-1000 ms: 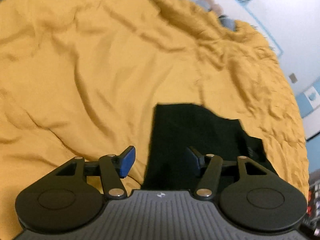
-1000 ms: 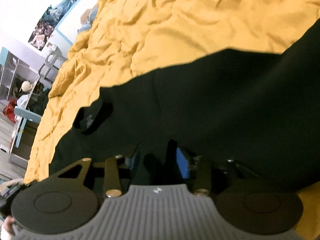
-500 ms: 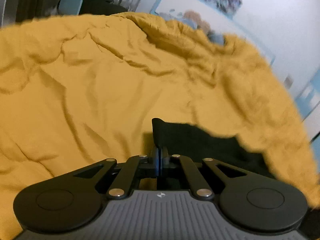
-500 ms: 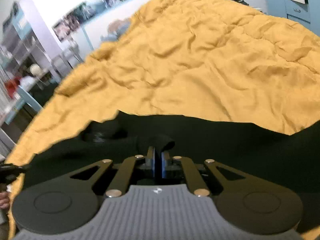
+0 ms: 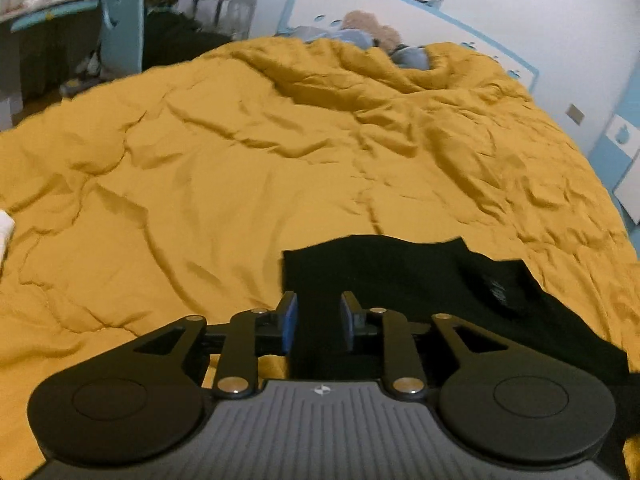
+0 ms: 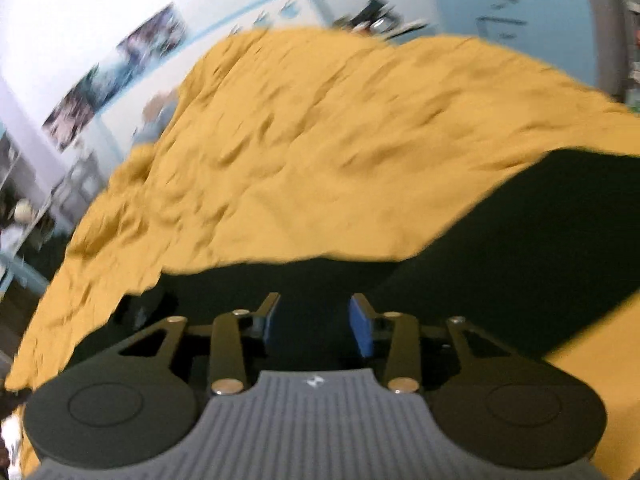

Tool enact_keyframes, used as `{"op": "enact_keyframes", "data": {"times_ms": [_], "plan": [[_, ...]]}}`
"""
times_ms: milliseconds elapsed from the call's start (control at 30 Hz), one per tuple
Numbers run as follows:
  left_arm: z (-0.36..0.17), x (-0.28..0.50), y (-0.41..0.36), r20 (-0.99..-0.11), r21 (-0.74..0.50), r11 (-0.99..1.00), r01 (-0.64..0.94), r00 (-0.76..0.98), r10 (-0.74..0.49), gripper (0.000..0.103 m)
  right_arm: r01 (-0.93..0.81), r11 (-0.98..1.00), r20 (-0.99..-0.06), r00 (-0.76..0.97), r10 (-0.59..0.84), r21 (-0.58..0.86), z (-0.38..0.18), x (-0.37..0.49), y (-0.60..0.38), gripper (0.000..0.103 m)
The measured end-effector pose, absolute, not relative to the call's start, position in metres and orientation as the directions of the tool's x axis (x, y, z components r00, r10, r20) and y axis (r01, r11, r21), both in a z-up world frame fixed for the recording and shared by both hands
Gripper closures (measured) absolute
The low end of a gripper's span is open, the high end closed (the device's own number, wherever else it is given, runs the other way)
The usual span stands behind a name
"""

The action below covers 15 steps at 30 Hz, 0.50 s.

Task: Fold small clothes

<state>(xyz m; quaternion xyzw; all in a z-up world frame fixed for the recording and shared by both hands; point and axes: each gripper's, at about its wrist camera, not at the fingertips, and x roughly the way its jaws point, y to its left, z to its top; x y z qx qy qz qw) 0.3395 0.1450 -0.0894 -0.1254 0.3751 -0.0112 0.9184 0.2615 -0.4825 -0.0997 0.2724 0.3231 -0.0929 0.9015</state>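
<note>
Lying on yellow bedding (image 5: 248, 168), black garment (image 5: 400, 272) partly hidden, both hand-held grippers (image 5: 318, 322) (image 6: 314, 322) just parted, empty, right view blurred.

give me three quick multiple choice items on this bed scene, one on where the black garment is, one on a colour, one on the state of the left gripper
1. Where does the black garment lie?
A. on the yellow bedspread, just ahead of the left gripper
B. on a chair
C. on the floor

2. What colour are the pads on the left gripper's fingers?
A. red
B. blue
C. white

3. How do the left gripper's jaws stand?
A. clamped flat together
B. hidden from view
C. apart, with a gap between the pads

Answers:
1 A: dark cloth lies spread on the yellow cover beyond the fingertips.
2 B: both pad faces show blue.
3 C: the jaws have just been opening, and the pads stand apart, pressing on nothing.
</note>
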Motion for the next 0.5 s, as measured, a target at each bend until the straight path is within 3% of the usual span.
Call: {"op": "enact_keyframes", "data": {"times_ms": [100, 267, 500], "plan": [[-0.086, 0.332, 0.116, -0.695, -0.135, 0.99, -0.034, 0.715, -0.07, 0.076, 0.439, 0.776, -0.617, 0.782, -0.082, 0.453, -0.089, 0.221, -0.534, 0.057], [-0.093, 0.324, 0.091, -0.72, -0.117, 0.993, -0.03, 0.691, -0.064, 0.076, 0.54, 0.605, -0.58, 0.8, -0.152, 0.586, -0.091, 0.166, -0.616, 0.047], [-0.111, 0.31, 0.075, -0.762, -0.048, 0.997, -0.058, 0.648, 0.001, 0.076, 0.66, 0.307, -0.621, 0.751, -0.224, 0.686, -0.131, 0.121, -0.707, 0.045]]}}
